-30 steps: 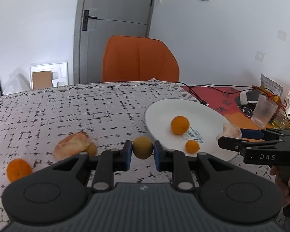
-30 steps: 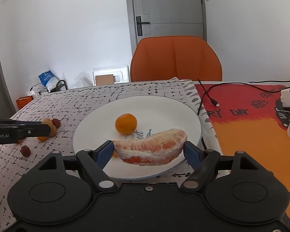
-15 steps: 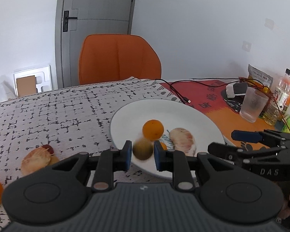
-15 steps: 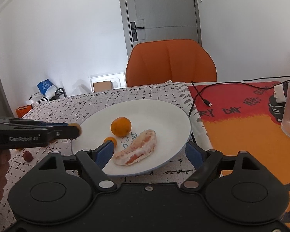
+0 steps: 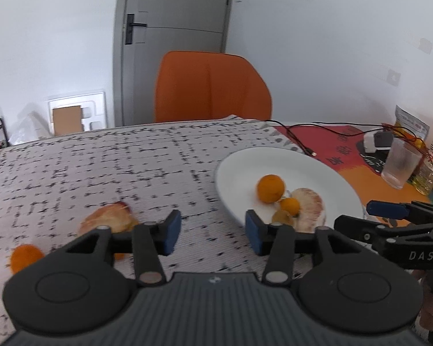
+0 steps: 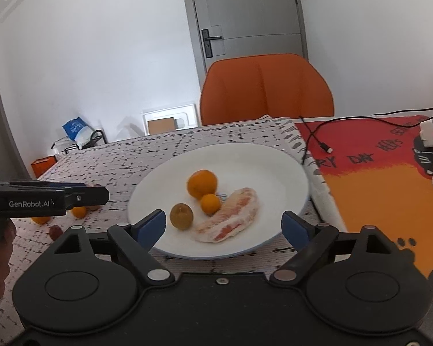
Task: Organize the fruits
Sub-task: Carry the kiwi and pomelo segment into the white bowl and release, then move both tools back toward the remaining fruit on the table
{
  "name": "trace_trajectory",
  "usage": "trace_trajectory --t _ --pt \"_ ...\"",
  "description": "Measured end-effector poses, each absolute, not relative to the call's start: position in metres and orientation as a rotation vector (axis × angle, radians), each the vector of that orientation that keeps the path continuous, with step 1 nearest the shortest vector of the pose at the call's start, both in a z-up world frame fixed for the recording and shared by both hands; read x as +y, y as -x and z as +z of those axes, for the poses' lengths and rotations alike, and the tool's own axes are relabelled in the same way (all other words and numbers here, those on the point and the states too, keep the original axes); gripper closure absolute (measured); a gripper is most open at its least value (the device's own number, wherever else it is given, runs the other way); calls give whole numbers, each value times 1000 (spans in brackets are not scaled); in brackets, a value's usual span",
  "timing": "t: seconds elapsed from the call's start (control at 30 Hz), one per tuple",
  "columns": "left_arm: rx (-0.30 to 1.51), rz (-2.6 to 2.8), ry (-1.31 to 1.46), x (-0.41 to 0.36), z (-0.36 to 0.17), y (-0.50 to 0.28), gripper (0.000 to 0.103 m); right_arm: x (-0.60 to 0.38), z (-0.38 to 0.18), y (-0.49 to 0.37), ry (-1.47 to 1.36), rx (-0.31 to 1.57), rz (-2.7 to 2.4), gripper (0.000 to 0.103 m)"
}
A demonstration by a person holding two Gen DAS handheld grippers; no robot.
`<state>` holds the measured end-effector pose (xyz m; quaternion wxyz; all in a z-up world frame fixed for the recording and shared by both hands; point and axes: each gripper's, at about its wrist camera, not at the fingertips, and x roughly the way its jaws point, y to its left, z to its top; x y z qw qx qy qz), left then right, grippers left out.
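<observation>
A glossy white round plate [image 6: 274,167] is sitting on the bench's crackle-patterned cloth [image 5: 101,167]. It is holding a large smooth orange [image 6: 202,184], a small orange [image 6: 210,204], a round olive-brown fruit [image 6: 181,216] and a peeled pomelo segment [image 6: 230,215] whose long axis is running diagonally, tip pointing away-right. Both the left gripper [image 5: 212,232] and the right gripper [image 6: 224,227] are hovering with fingers spread, gripping nothing.

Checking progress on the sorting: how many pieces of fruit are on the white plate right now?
4 on the white plate: a large orange, a small orange in front of it, a brownish-green fruit at front left, and a peeled pomelo segment to the right. None looks hidden.
</observation>
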<state>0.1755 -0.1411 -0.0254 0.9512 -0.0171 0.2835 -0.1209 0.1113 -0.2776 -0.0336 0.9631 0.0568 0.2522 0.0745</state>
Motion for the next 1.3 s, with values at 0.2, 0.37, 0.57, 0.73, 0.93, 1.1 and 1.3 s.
trace_trajectory --t 0.2,0.37,0.57,0.73,0.93,1.1,1.3 --pt "555 -190 68 -112 -21 -165 36 -258 -32 -110 -98 509 176 12" --pt "533 -139 75 -92 -17 -156 22 -246 -31 -111 -104 510 191 8" --pt "519 -87 94 -70 -14 -150 19 -231 -30 -111 -107 511 207 0" --pt "512 -53 104 -55 -14 -145 18 -217 -31 -113 -98 533 224 0" --pt "520 -14 121 -37 -17 -139 17 -202 -30 -114 -85 539 250 0" --pt "525 13 135 -22 -20 -134 17 -188 -29 -116 -75 546 274 0" --pt "535 27 141 -6 -26 -129 17 -169 -30 -117 -66 562 321 0"
